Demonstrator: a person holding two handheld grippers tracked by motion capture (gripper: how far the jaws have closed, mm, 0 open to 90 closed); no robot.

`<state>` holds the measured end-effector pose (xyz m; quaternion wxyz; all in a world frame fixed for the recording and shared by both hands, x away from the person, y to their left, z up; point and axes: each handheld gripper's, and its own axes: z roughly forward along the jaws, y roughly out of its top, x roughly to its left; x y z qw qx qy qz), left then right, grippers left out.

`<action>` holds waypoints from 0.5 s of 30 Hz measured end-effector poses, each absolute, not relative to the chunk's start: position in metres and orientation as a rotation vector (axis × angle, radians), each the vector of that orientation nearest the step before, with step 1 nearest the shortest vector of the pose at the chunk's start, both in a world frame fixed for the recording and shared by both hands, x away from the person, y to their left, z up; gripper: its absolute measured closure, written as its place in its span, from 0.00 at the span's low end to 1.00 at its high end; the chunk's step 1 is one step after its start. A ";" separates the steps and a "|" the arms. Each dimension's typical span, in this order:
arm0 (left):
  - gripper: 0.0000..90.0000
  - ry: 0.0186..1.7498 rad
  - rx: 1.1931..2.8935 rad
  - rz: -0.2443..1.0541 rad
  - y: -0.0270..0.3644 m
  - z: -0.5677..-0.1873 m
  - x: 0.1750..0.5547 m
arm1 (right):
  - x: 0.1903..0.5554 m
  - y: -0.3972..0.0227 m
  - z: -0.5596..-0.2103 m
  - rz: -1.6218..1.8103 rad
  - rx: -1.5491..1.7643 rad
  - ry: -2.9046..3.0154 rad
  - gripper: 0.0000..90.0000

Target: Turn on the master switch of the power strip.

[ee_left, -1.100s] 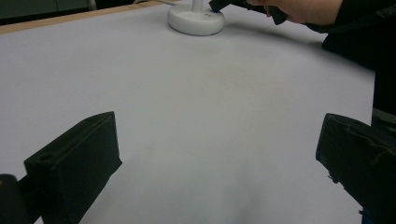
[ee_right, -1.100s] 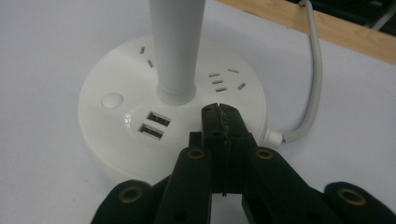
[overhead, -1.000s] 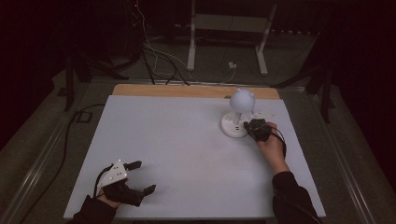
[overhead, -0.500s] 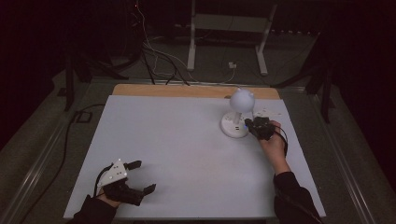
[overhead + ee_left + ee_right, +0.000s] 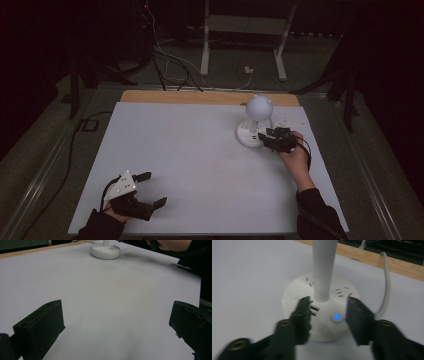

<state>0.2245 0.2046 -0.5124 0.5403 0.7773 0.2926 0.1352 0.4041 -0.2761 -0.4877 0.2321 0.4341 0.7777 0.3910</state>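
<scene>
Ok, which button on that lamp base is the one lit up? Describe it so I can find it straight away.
Start at the white table and go to its far right corner, where the white lamp stands on a round base. On the base's near side, just right of the stem, sits a small round button. It alone glows blue; the other marks are dark socket slots.

A white-topped rectangular table point(image 5: 165, 150) with a pale wooden far edge point(image 5: 200, 96) stands on dim grey carpeted floor point(image 5: 45, 145). Beyond it (in near darkness) a white metal stand's legs point(image 5: 205, 55) rise among loose cables point(image 5: 165, 60).
</scene>
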 end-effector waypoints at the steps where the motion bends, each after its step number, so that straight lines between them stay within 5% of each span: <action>1: 0.00 0.696 1.846 0.322 0.205 -0.512 0.224 | 0.403 -0.276 -0.488 1.086 1.197 2.139 0.47; 6: 0.00 0.697 1.844 0.319 0.205 -0.512 0.225 | 0.398 -0.276 -0.486 1.156 1.205 2.175 0.18; 10: 0.00 0.695 1.846 0.319 0.205 -0.512 0.225 | 0.393 -0.277 -0.482 1.238 1.181 2.239 0.05; 15: 0.00 0.693 1.845 0.321 0.205 -0.512 0.225 | 0.386 -0.278 -0.478 1.269 1.164 2.284 0.00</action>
